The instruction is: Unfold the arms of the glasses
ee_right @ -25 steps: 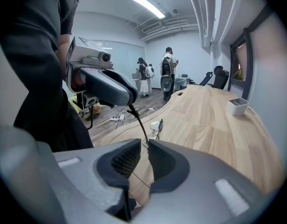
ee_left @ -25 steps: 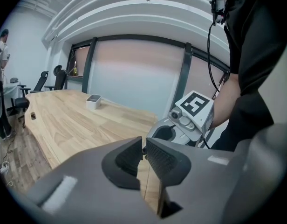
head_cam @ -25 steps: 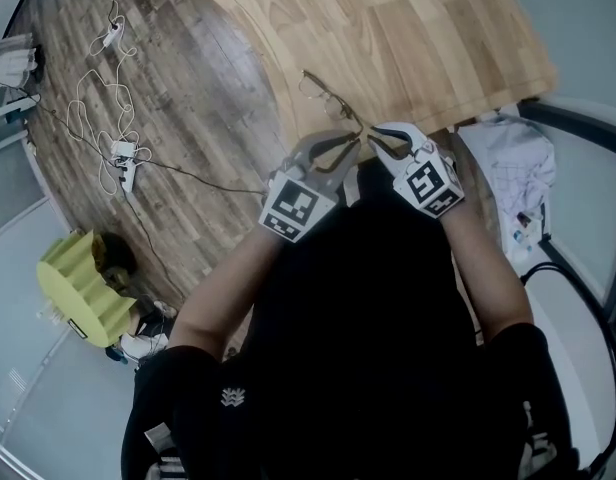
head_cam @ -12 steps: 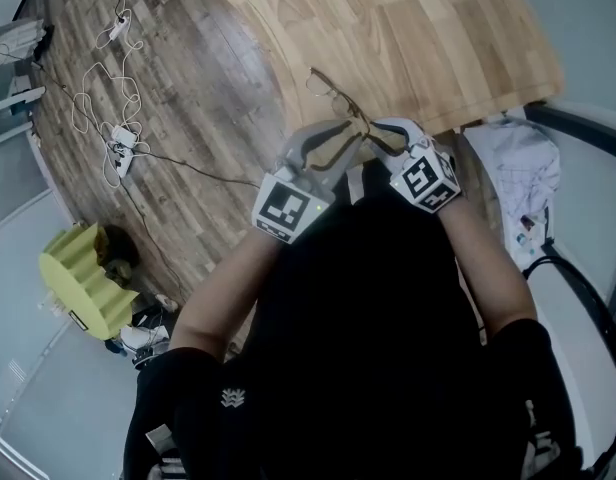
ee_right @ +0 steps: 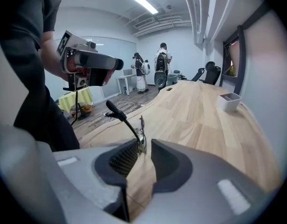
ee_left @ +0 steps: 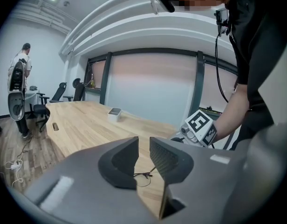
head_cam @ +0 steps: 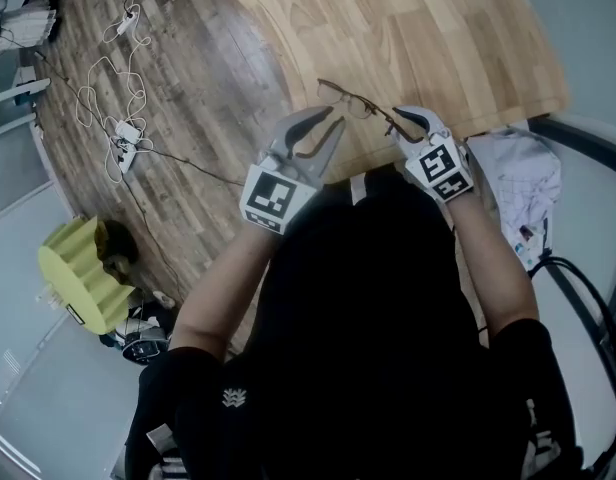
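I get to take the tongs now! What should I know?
Left tongs: open, jaws just opened wider, nothing between them, apart from the glasses.
Right tongs: shut on one end of the glasses, at the table's near edge.
Done: one arm looks swung out.
Left to do: the other arm. I cannot tell whether it is folded, so check it first.

Open tabletop ahead of me
Past the thin wire-rimmed glasses at the near edge, the pale wooden table runs free to a small grey tray; crumpled white cloth crowds the right corner.
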Action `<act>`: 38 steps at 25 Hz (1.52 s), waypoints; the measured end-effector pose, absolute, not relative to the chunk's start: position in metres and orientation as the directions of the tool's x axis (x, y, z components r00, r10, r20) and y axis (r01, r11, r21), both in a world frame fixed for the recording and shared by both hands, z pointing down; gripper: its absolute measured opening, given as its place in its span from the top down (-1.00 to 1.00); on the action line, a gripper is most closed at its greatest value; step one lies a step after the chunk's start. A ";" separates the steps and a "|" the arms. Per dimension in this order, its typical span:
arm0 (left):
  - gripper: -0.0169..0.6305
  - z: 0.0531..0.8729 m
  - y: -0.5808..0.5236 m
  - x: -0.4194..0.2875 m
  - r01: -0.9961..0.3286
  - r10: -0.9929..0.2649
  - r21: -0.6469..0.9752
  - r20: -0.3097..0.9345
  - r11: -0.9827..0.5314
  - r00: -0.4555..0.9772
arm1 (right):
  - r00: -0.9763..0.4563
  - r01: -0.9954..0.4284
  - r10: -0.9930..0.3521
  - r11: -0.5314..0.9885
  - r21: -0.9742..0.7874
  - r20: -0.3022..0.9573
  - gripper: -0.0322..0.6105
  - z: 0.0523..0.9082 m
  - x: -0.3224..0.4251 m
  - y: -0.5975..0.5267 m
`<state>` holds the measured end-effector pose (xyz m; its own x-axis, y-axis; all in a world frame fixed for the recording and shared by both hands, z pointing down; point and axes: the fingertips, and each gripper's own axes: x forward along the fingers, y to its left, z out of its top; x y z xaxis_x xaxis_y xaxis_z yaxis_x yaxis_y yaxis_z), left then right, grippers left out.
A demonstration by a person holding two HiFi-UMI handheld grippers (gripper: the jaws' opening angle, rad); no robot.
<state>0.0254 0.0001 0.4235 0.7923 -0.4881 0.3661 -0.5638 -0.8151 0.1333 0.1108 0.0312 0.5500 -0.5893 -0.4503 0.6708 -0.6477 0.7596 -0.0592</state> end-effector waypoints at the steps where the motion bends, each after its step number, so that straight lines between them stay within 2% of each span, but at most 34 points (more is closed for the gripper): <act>1: 0.69 0.424 -0.002 0.024 -0.566 -0.490 0.131 0.368 -0.814 0.790 | -0.576 -0.659 -0.458 0.750 -0.054 0.677 0.66 0.551 0.117 0.024; 10: 0.69 0.436 -0.024 0.026 -0.569 -0.477 0.123 0.419 -0.813 0.772 | -0.460 -0.771 -0.541 0.636 -0.015 0.704 0.66 0.561 0.170 -0.042; 16: 0.69 0.468 -0.042 0.028 -0.542 -0.430 0.103 0.495 -0.834 0.755 | -0.468 -0.770 -0.506 0.635 -0.054 0.725 0.66 0.570 0.161 -0.022; 26: 0.68 0.554 -0.053 0.051 -0.332 -0.253 -0.003 0.655 -0.943 0.712 | -0.509 -0.776 -0.485 0.616 -0.136 0.711 0.66 0.577 0.126 0.023; 33: 0.68 0.589 -0.047 0.053 -0.147 -0.116 -0.018 0.706 -0.989 0.698 | -0.477 -0.833 -0.551 0.531 -0.153 0.685 0.66 0.567 0.118 0.018; 38: 0.69 0.598 -0.047 0.054 -0.099 -0.065 0.007 0.710 -0.995 0.701 | -0.450 -0.866 -0.587 0.470 -0.169 0.673 0.66 0.563 0.109 0.015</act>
